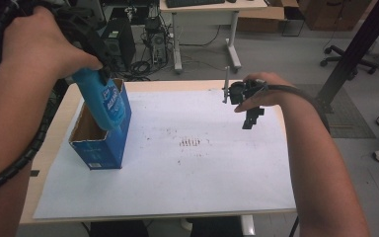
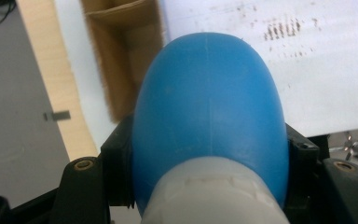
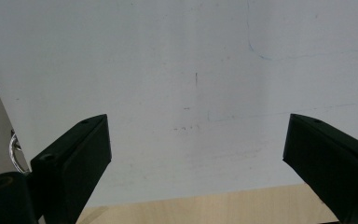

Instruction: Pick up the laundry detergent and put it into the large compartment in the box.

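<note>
Bottle [image 1: 103,101], blue plastic with a white cap end, sits at the left side of the worktop [image 1: 66,106], tilted, lower part down inside the open-top blue carton [image 1: 101,143], upper part sticking out above the rim. Left tongs [image 1: 96,59] pinching the bottle near its top; in the left gripper view both black jaws press on either flank of the blue body [image 2: 209,98], white cap nearest the lens, brown inner wall of the carton [image 2: 121,51] behind it. Carton stands upright on the white paper sheet [image 1: 177,173] that covers most of the worktop, near the sheet's left edge. Mid-sheet: a small patch of dark brown marks [image 1: 190,143], well apart from the carton. Right side: right tongs [image 1: 251,118] held in the hand above the far right part of the sheet, pointing down, well apart from bottle and carton. Right gripper view has the jaws spread wide, nothing between them, bare white sheet [image 3: 191,93] below and a strip of wood worktop edge [image 3: 205,207] at the bottom.
</note>
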